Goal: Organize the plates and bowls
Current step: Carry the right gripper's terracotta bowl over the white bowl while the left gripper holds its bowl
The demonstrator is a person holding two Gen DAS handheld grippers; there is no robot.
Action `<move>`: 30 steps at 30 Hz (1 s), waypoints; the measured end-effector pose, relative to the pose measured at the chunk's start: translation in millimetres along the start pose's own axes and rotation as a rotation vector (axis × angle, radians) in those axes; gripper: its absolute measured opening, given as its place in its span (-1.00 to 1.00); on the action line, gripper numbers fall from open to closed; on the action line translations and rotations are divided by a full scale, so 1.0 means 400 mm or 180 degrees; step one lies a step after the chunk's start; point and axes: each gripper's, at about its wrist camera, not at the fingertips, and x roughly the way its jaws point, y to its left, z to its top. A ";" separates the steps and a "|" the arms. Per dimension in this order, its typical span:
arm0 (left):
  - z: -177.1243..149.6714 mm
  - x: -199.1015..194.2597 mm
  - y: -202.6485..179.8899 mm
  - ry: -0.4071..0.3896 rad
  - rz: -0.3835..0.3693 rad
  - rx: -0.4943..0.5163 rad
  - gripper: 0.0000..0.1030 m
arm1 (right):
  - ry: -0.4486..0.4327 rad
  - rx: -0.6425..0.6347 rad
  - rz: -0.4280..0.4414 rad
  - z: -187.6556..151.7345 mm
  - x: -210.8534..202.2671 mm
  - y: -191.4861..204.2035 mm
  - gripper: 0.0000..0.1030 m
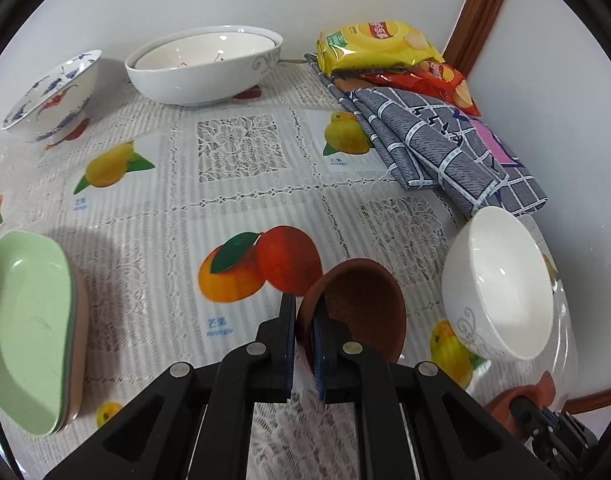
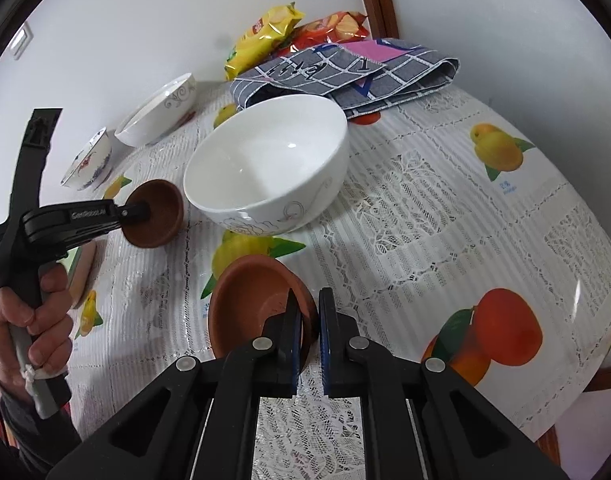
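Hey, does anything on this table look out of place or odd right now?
Mostly the extras: a folded grey checked cloth and two snack bags lie among the dishes. Each gripper pinches a brown clay bowl by its rim, left gripper one, right gripper another. Nothing looks spilled or broken.

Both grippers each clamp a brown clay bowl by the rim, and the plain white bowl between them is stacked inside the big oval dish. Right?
Not quite. The left gripper and right gripper do each clamp a brown clay bowl by the rim. But the plain white bowl stands alone on the tablecloth, apart from the big oval dish at the back, as the right wrist view shows.
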 end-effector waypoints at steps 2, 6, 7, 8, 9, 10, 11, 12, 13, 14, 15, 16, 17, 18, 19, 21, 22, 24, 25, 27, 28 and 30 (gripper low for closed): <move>-0.005 -0.018 0.003 -0.0020 -0.0001 -0.0001 -0.85 | -0.0032 0.0012 0.0033 -0.003 -0.008 0.007 -0.84; -0.010 -0.064 0.009 -0.0072 0.0023 0.0017 -0.85 | -0.0100 0.0021 0.0075 -0.007 -0.029 0.024 -0.84; -0.013 -0.074 0.010 -0.0090 0.0025 0.0025 -0.85 | -0.0124 0.0037 0.0096 -0.006 -0.036 0.029 -0.84; -0.013 -0.088 0.012 -0.0113 0.0028 0.0031 -0.85 | -0.0137 0.0043 0.0111 -0.006 -0.040 0.032 -0.84; -0.014 -0.105 0.015 -0.0138 0.0035 0.0033 -0.85 | -0.0151 0.0044 0.0129 -0.005 -0.045 0.037 -0.84; -0.014 -0.116 0.020 -0.0152 0.0041 0.0034 -0.85 | -0.0176 0.0061 0.0144 -0.004 -0.053 0.041 -0.84; -0.015 -0.129 0.024 -0.0168 0.0046 0.0032 -0.85 | -0.0190 0.0076 0.0150 -0.003 -0.058 0.045 -0.84; -0.015 -0.143 0.030 -0.0184 0.0052 0.0028 -0.85 | -0.0201 0.0091 0.0161 0.000 -0.064 0.049 -0.84; -0.016 -0.153 0.034 -0.0196 0.0057 0.0023 -0.85 | -0.0212 0.0106 0.0174 0.001 -0.069 0.052 -0.84; -0.016 -0.166 0.040 -0.0215 0.0061 0.0015 -0.85 | -0.0226 0.0128 0.0188 0.005 -0.076 0.056 -0.84; -0.016 -0.179 0.044 -0.0236 0.0060 0.0007 -0.85 | -0.0245 0.0141 0.0201 0.009 -0.084 0.062 -0.84; -0.015 -0.193 0.050 -0.0261 0.0060 0.0001 -0.85 | -0.0260 0.0145 0.0205 0.014 -0.089 0.065 -0.84; -0.014 -0.206 0.054 -0.0281 0.0064 0.0000 -0.85 | -0.0285 0.0150 0.0208 0.020 -0.098 0.071 -0.84; -0.013 -0.216 0.056 -0.0299 0.0070 -0.0002 -0.85 | -0.0318 0.0155 0.0206 0.028 -0.109 0.078 -0.84; -0.011 -0.230 0.060 -0.0325 0.0078 -0.0005 -0.85 | -0.0347 0.0157 0.0202 0.037 -0.120 0.084 -0.84; -0.007 -0.256 0.067 -0.0370 0.0089 -0.0006 -0.85 | -0.0401 0.0167 0.0194 0.054 -0.137 0.095 -0.84; -0.004 -0.263 0.069 -0.0387 0.0098 -0.0007 -0.85 | -0.0432 0.0167 0.0188 0.065 -0.147 0.102 -0.84; -0.001 -0.283 0.074 -0.0437 0.0122 -0.0014 -0.85 | -0.0490 0.0177 0.0177 0.085 -0.170 0.117 -0.84; 0.002 -0.295 0.078 -0.0466 0.0127 -0.0015 -0.85 | -0.0508 0.0197 0.0181 0.093 -0.179 0.122 -0.84; 0.008 -0.311 0.086 -0.0498 0.0119 -0.0032 -0.85 | -0.0581 0.0207 0.0230 0.109 -0.204 0.136 -0.84; 0.009 -0.318 0.090 -0.0514 0.0120 -0.0039 -0.85 | -0.0621 0.0208 0.0251 0.118 -0.216 0.145 -0.84; 0.015 -0.333 0.096 -0.0550 0.0143 -0.0042 -0.85 | -0.0687 0.0219 0.0278 0.134 -0.236 0.160 -0.84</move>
